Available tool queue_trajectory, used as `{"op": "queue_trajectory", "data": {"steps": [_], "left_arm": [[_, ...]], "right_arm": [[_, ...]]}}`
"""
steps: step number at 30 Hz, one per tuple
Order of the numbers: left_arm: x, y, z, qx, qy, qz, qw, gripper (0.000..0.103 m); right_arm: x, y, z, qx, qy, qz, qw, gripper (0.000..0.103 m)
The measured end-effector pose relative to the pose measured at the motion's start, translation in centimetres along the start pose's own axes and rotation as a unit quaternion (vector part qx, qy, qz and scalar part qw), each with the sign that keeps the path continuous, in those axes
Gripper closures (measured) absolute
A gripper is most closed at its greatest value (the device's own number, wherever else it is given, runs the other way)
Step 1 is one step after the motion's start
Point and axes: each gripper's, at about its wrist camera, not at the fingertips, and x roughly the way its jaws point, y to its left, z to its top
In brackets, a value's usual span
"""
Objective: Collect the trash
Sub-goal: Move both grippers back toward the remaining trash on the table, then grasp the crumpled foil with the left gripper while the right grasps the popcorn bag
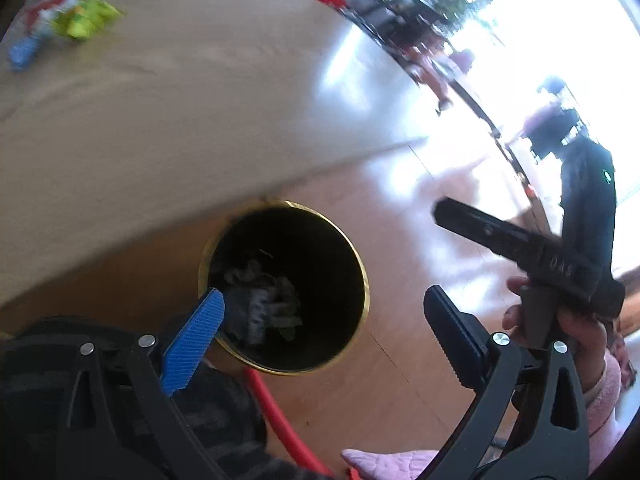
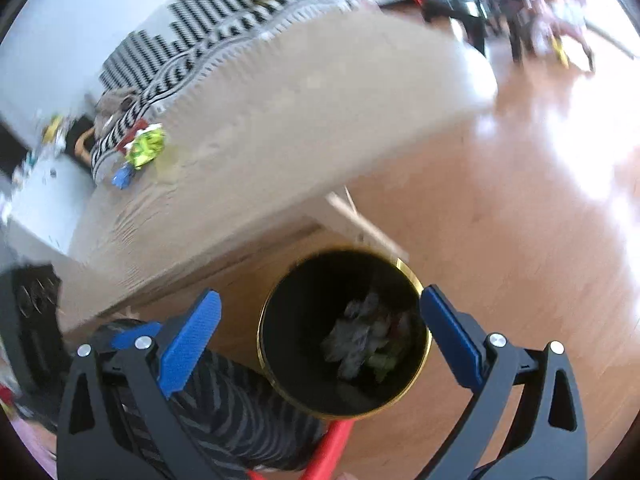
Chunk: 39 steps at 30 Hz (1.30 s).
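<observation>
Both hand-held grippers, the left hand-held gripper (image 1: 324, 336) and the right hand-held gripper (image 2: 320, 336), hang over a black bin with a gold rim (image 1: 362, 280) on the wooden floor (image 1: 400, 360), jaws spread wide apart and nothing caught between the blue pads. Crumpled paper and wrappers (image 1: 260, 304) lie at the bottom of the bin, so the drop looks complete for this load. In the left wrist view, the person's hand (image 1: 576, 332) in a pink sleeve grips the handle of the other tool off to the right. More litter waits on the pale wooden surface (image 1: 180, 100) beside the bin: a yellow-green wrapper (image 1: 86, 22) with a blue scrap (image 1: 22, 54) and a red-and-white packet (image 1: 48, 14) close by it, well apart from the bin, near the far edge by a striped black-and-white cloth (image 2: 208, 32). By my reading, the next move calls for swinging one tool up and across to that cluster, settling the open pads either side of the yellow-green wrapper, and closing gently, since thin foil tends to slide on a smooth top
</observation>
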Motion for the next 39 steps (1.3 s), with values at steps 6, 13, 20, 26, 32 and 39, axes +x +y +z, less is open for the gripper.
{"op": "queue_trajectory", "data": {"steps": [6, 13, 20, 26, 32, 39], "left_arm": [[-5.7, 6.1, 2.0, -0.058, -0.071, 0.1, 0.9908, 0.006], [-9.8, 16.0, 3.0, -0.163, -0.098, 0.183, 0.9645, 0.006], [-10.0, 20.9, 5.4, -0.166, -0.081, 0.234, 0.9544, 0.006], [-9.3, 23.6, 9.9, -0.153, -0.07, 0.237, 0.9569, 0.006], [-7.8, 26.0, 14.9, -0.126, -0.042, 0.229, 0.9643, 0.006], [-5.8, 28.2, 18.4, -0.113, -0.028, 0.213, 0.97, 0.006]], "right_arm": [[2.3, 4.5, 2.4, -0.072, -0.005, -0.023, 0.997, 0.007], [8.6, 11.7, 3.5, -0.157, 0.02, -0.002, 0.987, 0.007], [13.3, 17.2, 6.2, -0.201, 0.033, 0.007, 0.979, 0.007], [15.6, 21.4, 10.2, -0.207, 0.03, 0.037, 0.977, 0.007], [19.2, 27.0, 15.4, -0.24, 0.024, 0.044, 0.969, 0.007], [24.2, 30.4, 19.7, -0.263, 0.051, 0.044, 0.962, 0.007]]}}
